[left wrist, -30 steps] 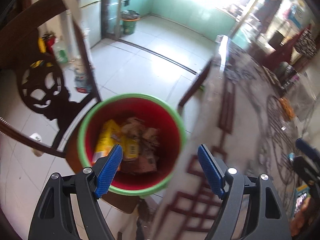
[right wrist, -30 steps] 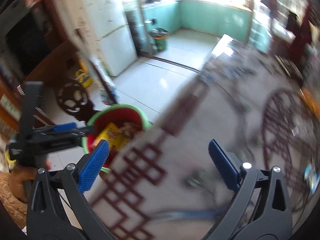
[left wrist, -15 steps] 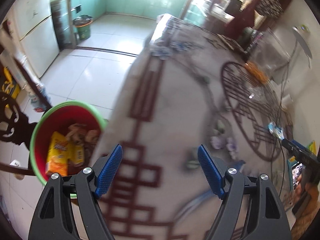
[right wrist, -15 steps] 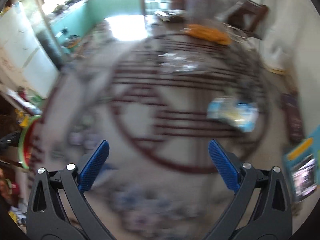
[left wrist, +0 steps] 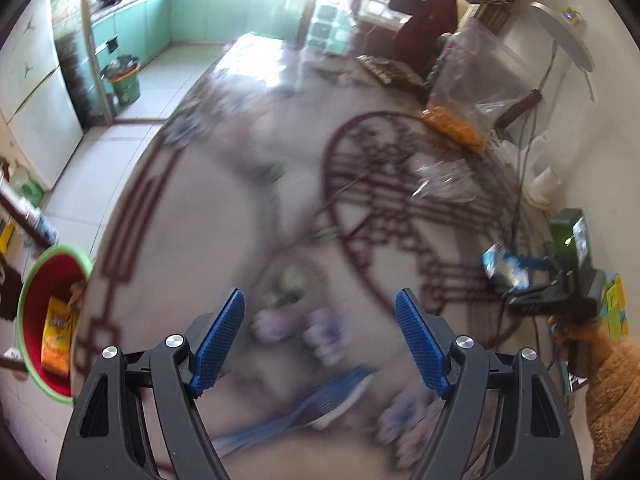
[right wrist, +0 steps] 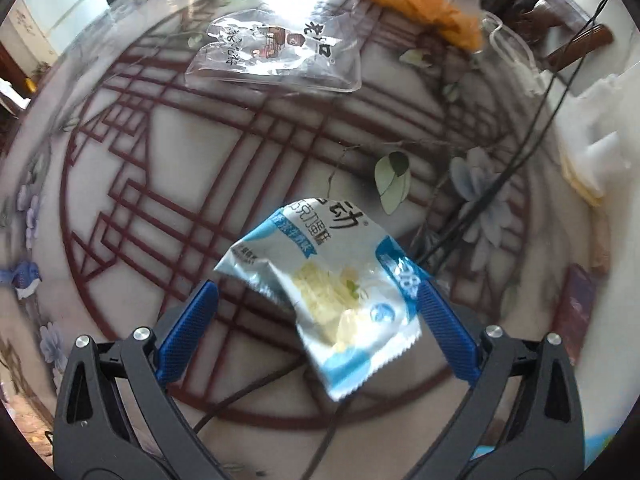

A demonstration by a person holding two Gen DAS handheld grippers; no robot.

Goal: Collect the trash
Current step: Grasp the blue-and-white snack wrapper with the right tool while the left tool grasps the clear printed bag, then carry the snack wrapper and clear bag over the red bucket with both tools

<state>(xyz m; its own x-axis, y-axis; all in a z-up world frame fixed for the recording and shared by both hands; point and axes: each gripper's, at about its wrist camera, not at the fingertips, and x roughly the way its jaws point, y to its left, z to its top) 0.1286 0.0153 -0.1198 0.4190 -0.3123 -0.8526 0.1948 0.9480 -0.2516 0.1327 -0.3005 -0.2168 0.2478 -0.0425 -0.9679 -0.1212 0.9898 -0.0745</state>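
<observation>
While the patterned table [right wrist: 248, 168] is lying beneath both tools:
Right gripper [right wrist: 316, 332]: fingers are standing wide, one blue-white wrapper [right wrist: 336, 292] lying between them, pressing on neither pad
Writing: Chinese characters and "98" are showing on it
Clear wrapper [right wrist: 276, 54]: one, lying well beyond the fingertips, printed characters unreadable
Left gripper [left wrist: 320, 340]: fingers are gaping wide, holding nothing
Bin [left wrist: 36, 320]: one, sitting left of its fingers, holding one yellow packet [left wrist: 58, 334]

The right tool [right wrist: 316, 334] hangs open above the table [right wrist: 192, 184], a blue-and-white wrapper [right wrist: 340, 292] lying between its pads. A clear wrapper [right wrist: 276, 52] lies farther off.
</observation>
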